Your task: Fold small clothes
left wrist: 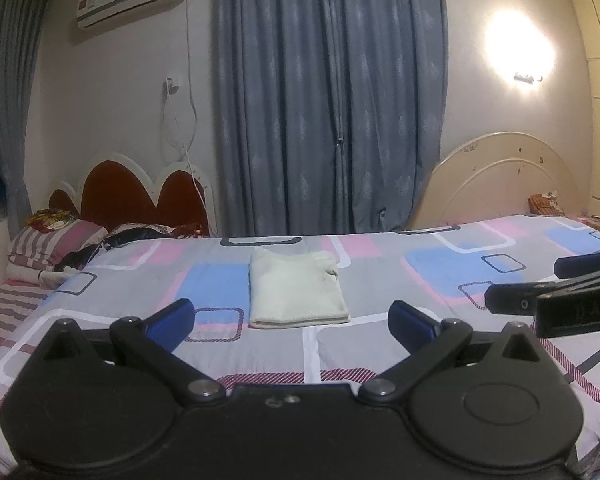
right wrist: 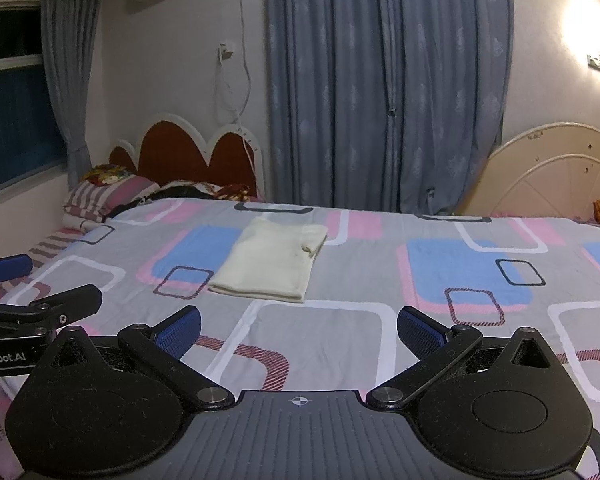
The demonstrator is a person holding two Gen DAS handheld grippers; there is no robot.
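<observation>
A small cream garment (left wrist: 296, 290) lies folded into a neat rectangle on the patterned bedsheet (left wrist: 380, 264); it also shows in the right wrist view (right wrist: 270, 266). My left gripper (left wrist: 292, 320) is open and empty, held just short of the garment's near edge. My right gripper (right wrist: 299, 330) is open and empty, short of the garment and to its right. The right gripper shows at the right edge of the left wrist view (left wrist: 540, 288). The left gripper shows at the left edge of the right wrist view (right wrist: 40, 292).
The bed carries a grey sheet (right wrist: 380, 280) with pink, blue and white squares. Striped pillows and dark clothes (left wrist: 60, 244) lie at the far left by a red headboard (left wrist: 140, 200). A cream headboard (left wrist: 500, 180) stands at the far right. Blue curtains (left wrist: 328, 100) hang behind.
</observation>
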